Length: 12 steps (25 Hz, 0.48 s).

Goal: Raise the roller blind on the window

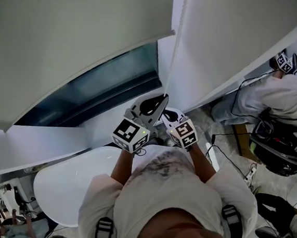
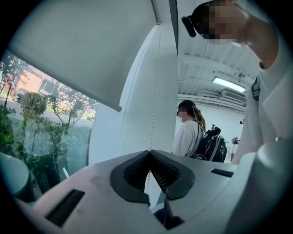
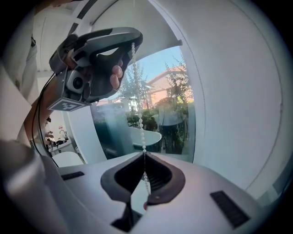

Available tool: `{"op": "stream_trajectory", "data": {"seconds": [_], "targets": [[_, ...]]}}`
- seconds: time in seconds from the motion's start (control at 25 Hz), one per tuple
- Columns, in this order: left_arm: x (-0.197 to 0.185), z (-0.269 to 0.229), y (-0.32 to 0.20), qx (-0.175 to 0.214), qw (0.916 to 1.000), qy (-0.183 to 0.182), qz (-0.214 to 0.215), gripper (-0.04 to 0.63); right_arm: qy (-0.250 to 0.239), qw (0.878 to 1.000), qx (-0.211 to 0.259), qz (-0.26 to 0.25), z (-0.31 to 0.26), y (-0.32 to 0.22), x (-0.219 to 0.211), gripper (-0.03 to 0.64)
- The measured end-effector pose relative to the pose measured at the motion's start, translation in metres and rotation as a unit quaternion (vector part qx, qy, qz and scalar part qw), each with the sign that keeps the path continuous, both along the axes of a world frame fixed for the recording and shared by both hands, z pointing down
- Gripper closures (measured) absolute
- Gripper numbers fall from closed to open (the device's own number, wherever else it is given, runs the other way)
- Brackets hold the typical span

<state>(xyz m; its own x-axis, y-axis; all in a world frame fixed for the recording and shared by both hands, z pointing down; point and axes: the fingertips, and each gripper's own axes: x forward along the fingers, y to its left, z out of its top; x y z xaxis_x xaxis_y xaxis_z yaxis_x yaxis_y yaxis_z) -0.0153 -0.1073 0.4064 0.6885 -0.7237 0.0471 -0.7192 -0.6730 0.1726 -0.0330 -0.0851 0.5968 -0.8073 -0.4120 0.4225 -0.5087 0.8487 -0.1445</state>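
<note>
Wearer: a white shirt point(image 1: 172, 196) fills the bottom of the head view, and both forearms reach forward to the window.
Markers: each gripper carries a cube printed with black-and-white square patterns. The left cube point(image 1: 131, 134) and the right cube point(image 1: 185, 133) sit side by side.
Right hand: the right claw point(image 3: 143, 155) is narrow, its tips pinched on the bead chain point(image 3: 143, 132). The chain runs on down between the black pads.
Left hand: the left claw point(image 2: 150, 154) is closed to a point on the same chain, just above the right claw. Fingers wrap its handle in the right gripper view.
Chain: white beads hang straight down along the white pillar point(image 2: 142, 91) to both claws.
Worktop: a round white worktop point(image 1: 63, 186) stands below the sill on the wearer's left.
Blind: the roller blind point(image 1: 67, 35) is pale grey and part-way down. Its bottom bar crosses the window and bare glass point(image 1: 104, 88) shows under it.
Bag: a black backpack point(image 2: 211, 144) hangs on the back of a standing person point(image 2: 187, 135).
Far right: another person point(image 1: 284, 97) bends over, with more marker cubes point(image 1: 285, 62) beside them.
Outside: trees point(image 2: 32, 109) and a red-brick building point(image 3: 162, 82) show beyond the glass.
</note>
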Motion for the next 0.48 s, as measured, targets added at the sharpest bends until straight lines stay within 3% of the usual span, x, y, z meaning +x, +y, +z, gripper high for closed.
{"op": "stream_trajectory", "data": {"seconds": [0.48], "targets": [[0.005, 0.046, 0.005, -0.052, 0.9986, -0.007, 0.003, 0.586, 0.039, 0.998, -0.039, -0.002, 0.045, 0.008, 0.006, 0.554]]}}
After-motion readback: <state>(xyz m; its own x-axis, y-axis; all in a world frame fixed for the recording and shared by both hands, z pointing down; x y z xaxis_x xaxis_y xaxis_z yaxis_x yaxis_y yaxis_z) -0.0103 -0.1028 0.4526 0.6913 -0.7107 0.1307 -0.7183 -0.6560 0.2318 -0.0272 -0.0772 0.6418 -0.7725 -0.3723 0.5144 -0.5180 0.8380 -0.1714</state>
